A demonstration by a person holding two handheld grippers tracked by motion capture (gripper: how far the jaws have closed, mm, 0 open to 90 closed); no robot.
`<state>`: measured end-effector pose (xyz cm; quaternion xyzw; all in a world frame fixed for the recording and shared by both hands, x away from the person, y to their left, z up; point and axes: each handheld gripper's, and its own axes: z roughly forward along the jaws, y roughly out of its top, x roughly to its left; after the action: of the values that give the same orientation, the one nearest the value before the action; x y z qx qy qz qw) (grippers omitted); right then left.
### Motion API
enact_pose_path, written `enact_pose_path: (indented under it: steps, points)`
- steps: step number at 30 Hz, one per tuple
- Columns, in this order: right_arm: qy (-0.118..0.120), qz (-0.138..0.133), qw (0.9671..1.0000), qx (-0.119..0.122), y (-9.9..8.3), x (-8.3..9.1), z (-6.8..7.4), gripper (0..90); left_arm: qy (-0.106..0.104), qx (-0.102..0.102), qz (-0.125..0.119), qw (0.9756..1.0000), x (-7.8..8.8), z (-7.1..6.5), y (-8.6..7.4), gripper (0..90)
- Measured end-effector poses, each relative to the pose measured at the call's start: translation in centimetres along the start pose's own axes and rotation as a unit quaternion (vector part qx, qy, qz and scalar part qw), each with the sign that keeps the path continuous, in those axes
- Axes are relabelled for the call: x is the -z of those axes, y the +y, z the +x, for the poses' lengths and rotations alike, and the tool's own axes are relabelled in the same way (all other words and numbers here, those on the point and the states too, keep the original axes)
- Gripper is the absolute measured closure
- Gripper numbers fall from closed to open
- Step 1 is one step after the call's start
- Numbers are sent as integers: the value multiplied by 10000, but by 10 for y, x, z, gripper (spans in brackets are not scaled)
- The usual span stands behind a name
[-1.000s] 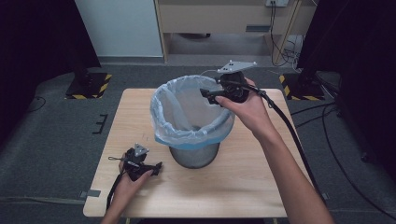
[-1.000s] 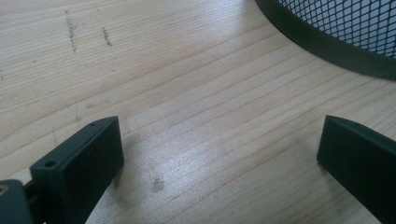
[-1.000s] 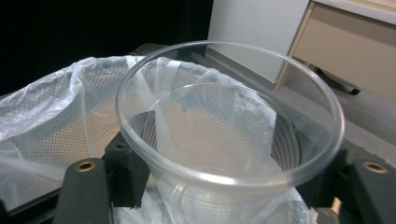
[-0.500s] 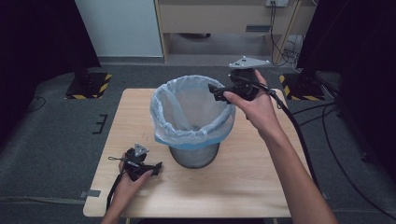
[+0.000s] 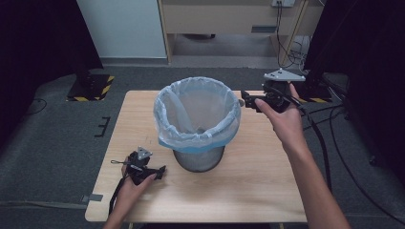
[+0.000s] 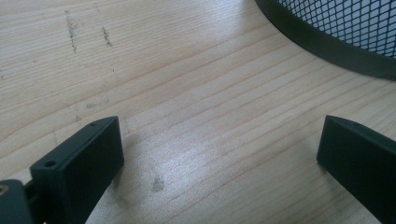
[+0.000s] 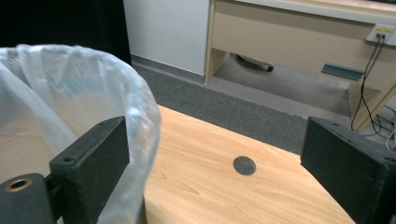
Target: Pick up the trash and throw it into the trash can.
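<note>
right gripper (image 5: 246, 101) held level at 3 o'clock of bin (image 5: 198, 160), just beside rim, forearm stretched from 5 o'clock; jaws just opened wide, nothing between. left gripper (image 5: 161, 171) low on table (image 5: 267, 181) at 7 o'clock, jaws apart, empty. bin mid-table, upright, mouth up, blue-white liner (image 5: 224, 129) folded over rim.

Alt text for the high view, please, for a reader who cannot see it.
A mesh bin lined with a pale blue bag stands mid-table. The right gripper, jaws open and empty, is held just right of the bag's rim. The left gripper rests open on the wood near the bin's base.
</note>
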<state>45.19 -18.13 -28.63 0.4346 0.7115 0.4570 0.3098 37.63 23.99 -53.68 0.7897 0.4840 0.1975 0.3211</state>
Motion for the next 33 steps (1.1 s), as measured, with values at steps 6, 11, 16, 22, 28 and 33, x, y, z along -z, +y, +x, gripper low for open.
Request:
enact_pose_path:
  steps: [6, 11, 16, 22, 28, 33]
  points:
    - [-86, 122, 9999, -80, -26, -1, -12, 82, 0, 0, 0, 10000, 0, 0, 0, 0]
    - [-98, 158, 9997, -155, -45, -4, -16, 83, 1, 0, 1, 10000, 0, 0, 0, 0]
    - [-86, 266, 9994, -227, -69, -13, -20, 86, 2, -1, 1, 10000, 0, 0, 0, 0]
    - [-69, 451, 9986, -259, -90, -27, -22, 92, 2, -1, 1, 10000, 0, 0, 0, 0]
    - [-49, 618, 9977, -267, -106, -40, -23, 89, 2, 0, 0, 10000, 0, 0, 0, 0]
    - [-49, 687, 9972, -307, -115, -47, -24, 89, 2, 1, 0, 10000, 0, 0, 0, 0]
